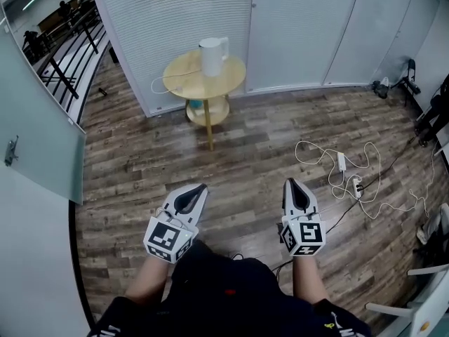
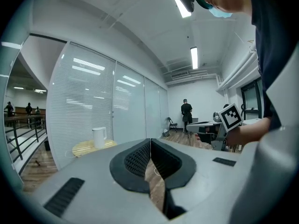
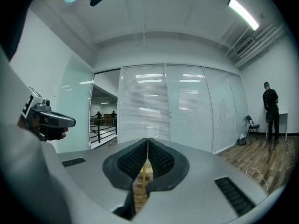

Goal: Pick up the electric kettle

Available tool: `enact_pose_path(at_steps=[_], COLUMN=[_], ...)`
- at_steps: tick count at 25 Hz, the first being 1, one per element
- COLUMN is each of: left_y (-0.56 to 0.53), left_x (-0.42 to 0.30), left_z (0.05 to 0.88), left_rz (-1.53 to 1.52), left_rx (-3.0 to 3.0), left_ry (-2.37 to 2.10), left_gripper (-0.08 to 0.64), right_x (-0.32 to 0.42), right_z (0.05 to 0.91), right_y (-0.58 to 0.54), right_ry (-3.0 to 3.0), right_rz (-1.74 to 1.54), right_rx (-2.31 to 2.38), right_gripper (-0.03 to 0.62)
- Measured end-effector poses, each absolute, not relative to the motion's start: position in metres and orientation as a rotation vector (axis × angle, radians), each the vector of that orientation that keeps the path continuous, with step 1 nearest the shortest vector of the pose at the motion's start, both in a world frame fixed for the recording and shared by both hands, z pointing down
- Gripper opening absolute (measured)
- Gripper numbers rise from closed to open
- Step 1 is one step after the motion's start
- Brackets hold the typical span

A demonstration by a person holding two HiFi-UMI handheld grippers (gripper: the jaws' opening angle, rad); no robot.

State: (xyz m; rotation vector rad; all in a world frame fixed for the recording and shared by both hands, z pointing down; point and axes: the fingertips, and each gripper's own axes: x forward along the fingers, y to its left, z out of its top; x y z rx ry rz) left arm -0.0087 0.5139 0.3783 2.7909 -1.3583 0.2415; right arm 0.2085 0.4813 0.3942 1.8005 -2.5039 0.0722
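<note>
The white electric kettle [image 1: 213, 56] stands on a round light-wood bench [image 1: 181, 77], well apart from the left gripper [image 1: 203, 187] and right gripper [image 1: 289, 182]. Both grippers' fingers are pressed together, empty. Open wood-plank floor [image 1: 245, 142] lies between, and white tangled cables [image 1: 349, 181] lie off to the right.

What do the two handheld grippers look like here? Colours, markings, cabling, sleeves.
The left gripper and right gripper match: light grey wedge-shaped claw shells tapering to a point, black ribbed pads inside. Each carries a white cube with black square markers at the rear. No cables show on them. The person wears a dark short-sleeved top.
</note>
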Motion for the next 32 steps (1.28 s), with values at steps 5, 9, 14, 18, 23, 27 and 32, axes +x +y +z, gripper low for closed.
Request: enact_pose_path(at_steps=[5,9,14,18,23,27,32], left_y=[0.505,0.487,0.451,0.413,0.352,0.3,0.237], left_x=[0.013,0.026,0.04,0.049,0.038,0.019,-0.008], left_z=[0.39,0.393,0.397,0.399,0.403,0.404,0.395], left_rz=[0.269,0.268,0.247,0.224,0.23,0.23,0.21], left_rx=[2.778,2.791,2.8,2.815,2.834,2.817,2.822], left_ry=[-1.338,-1.319,-1.29,-1.243,-1.228,-1.214,-1.222], left_gripper=[0.023,0.023,0.023,0.023,0.023,0.023,0.023], right_x=[0.226,0.24,0.26,0.269,0.254,0.236,0.209], right_z=[0.408,0.411,0.407,0.408,0.407,0.401,0.399], right_y=[0.47,0.455,0.434,0.403,0.345,0.293,0.23], right_ry=[-2.502,-2.488,-2.45,-2.406,-2.389,-2.381,-2.387], right_rz=[0.102,0.103,0.04,0.04,0.027,0.018,0.023], right_rx=[1.782,1.799,1.854,1.881,1.876,1.877,1.877], right_gripper=[0.026,0.026,0.026,0.026,0.026,0.026,0.026])
